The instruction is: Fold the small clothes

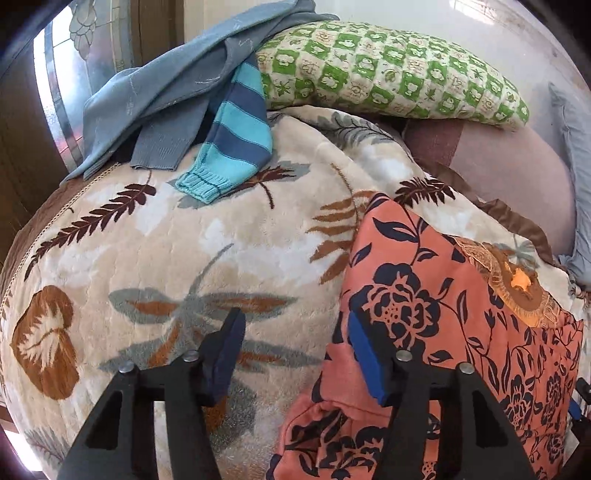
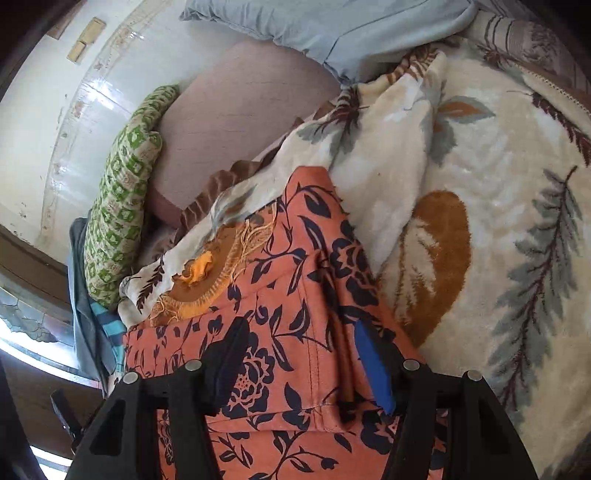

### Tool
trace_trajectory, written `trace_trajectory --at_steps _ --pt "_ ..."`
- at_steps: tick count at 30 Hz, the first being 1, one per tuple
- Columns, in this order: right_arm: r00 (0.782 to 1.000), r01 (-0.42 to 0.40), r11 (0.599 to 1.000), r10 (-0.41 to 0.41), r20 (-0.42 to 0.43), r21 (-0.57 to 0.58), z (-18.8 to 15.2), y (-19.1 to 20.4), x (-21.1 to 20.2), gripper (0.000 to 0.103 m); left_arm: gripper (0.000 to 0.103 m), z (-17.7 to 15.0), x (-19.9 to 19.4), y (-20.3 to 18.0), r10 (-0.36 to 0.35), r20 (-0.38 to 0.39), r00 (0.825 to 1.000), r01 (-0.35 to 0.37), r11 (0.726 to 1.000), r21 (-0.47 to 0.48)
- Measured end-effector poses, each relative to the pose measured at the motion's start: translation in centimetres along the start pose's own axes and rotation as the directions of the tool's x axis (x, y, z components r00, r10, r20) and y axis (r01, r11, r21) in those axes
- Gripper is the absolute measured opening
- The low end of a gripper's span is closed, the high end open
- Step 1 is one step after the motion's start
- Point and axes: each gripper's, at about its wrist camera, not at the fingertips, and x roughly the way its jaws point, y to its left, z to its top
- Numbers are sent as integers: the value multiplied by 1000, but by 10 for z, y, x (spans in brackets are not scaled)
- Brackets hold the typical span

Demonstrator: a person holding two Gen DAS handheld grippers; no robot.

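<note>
An orange garment printed with dark navy flowers lies folded on a cream leaf-patterned blanket; its embroidered neckline faces up. My left gripper hovers open at the garment's left edge. One finger is over the blanket and the other finger is over the cloth, with nothing pinched. In the right wrist view the same garment fills the lower middle. My right gripper is open above a stitched folded edge, and its pads stand clear of the fabric.
A grey-blue garment and a turquoise-and-navy striped knit lie heaped at the blanket's far left. A green checked pillow, a pink pillow and a pale blue pillow line the wall side. A window is at the left.
</note>
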Motion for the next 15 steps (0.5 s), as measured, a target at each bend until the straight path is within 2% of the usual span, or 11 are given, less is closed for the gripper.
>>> trace_trajectory --at_steps 1,2,3,4,5,8,11,12,14,15 --pt "999 30 999 -30 -25 -19 -1 2 9 58 43 -1 1 -1 -16 -7 1000 16 1000 7" --pt "997 63 997 -64 -37 -43 -3 5 14 33 35 -2 3 -2 -29 -18 999 29 999 13" --pt "994 89 994 -93 -50 -69 -5 9 18 20 31 -2 5 -1 -40 -30 999 40 999 19" --pt "993 110 990 -114 -38 -91 -7 14 17 16 24 -2 5 0 -48 -36 998 49 999 21" --pt "990 135 983 -137 -11 -122 -8 21 13 13 20 -2 4 2 -51 -36 998 52 998 20" --pt "973 223 954 -205 108 -201 -5 44 -7 11 17 0 5 11 -34 -52 998 35 999 14" --pt "926 348 909 -294 237 -228 5 60 -19 11 17 -3 15 17 -30 -114 993 32 999 17" --pt "917 371 900 -317 240 -229 12 61 -14 11 17 -3 17 19 -30 -121 992 31 999 11" --pt "935 347 911 -320 150 -222 19 50 4 11 17 0 14 20 -39 -100 994 38 999 -4" --pt "936 350 911 -331 117 -218 18 45 16 11 17 3 9 20 -45 -73 996 45 999 -7"
